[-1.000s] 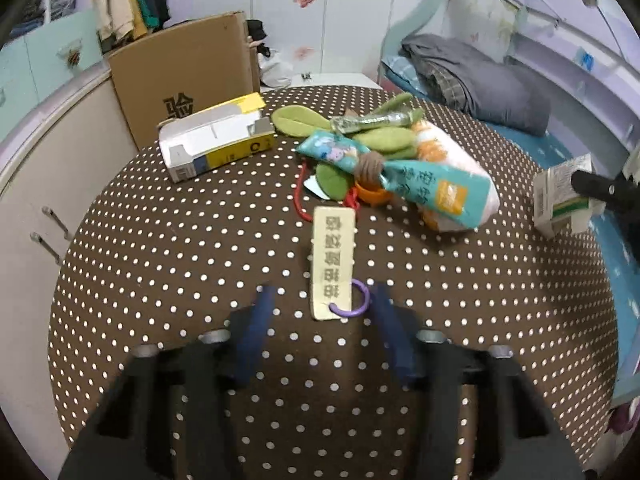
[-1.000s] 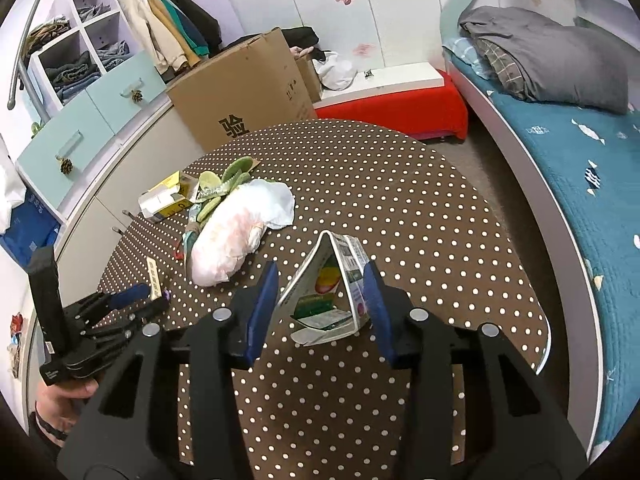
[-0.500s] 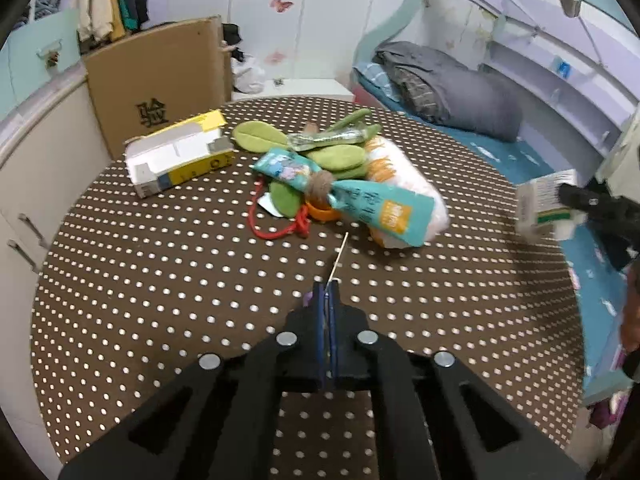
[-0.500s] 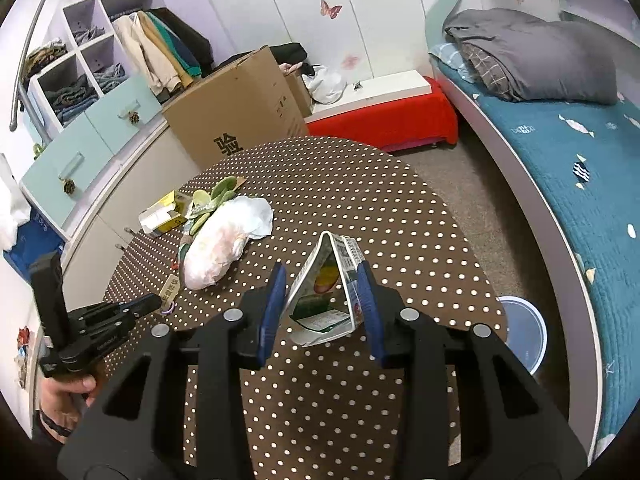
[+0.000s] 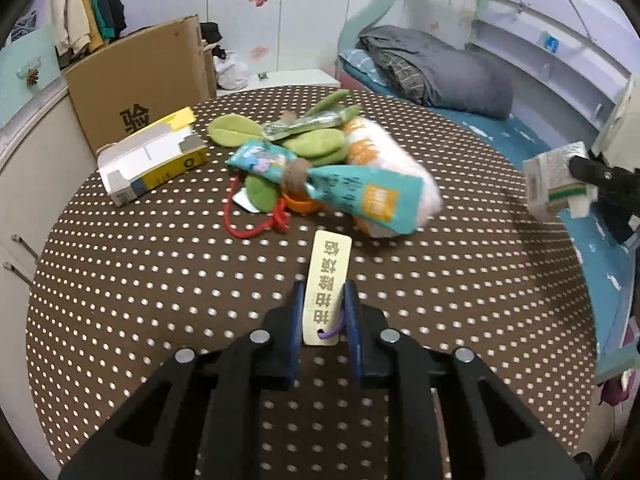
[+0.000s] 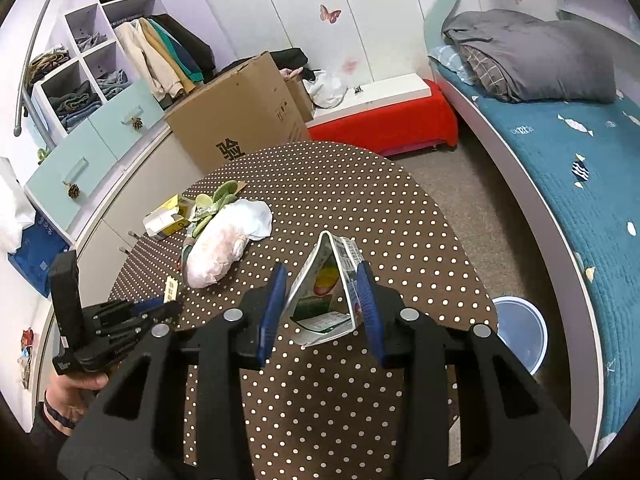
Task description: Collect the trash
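Observation:
A cream tag (image 5: 330, 268) with a purple ring lies face-up between the fingers of my left gripper (image 5: 324, 288), low over the brown dotted table (image 5: 160, 280). The jaws are opening, and a thin gap shows between the pads and the tag's edges. From the right wrist view the left gripper (image 6: 168, 306) sits at the table's left edge with the tag (image 6: 172, 290) at its tip. My right gripper (image 6: 321, 272) is shut on a crushed, tent-shaped carton (image 6: 326, 292), held above the table. That carton (image 5: 556, 184) also shows at the right of the left wrist view.
Beyond the tag lies a pile: a teal wrapper (image 5: 360, 196), green leaf-shaped pieces (image 5: 316, 144), a pinkish-white bundle (image 5: 384, 156), a red cord (image 5: 248, 228) and a white-and-yellow box (image 5: 152, 160). A cardboard box (image 5: 136, 92) stands behind the table. A blue round bin (image 6: 520, 332) sits on the floor by the bed.
The left jaws closed from wide around the tag to shut with it edge-on, and now stand apart with the tag face-up. The right gripper has drawn back slightly, still holding the carton.

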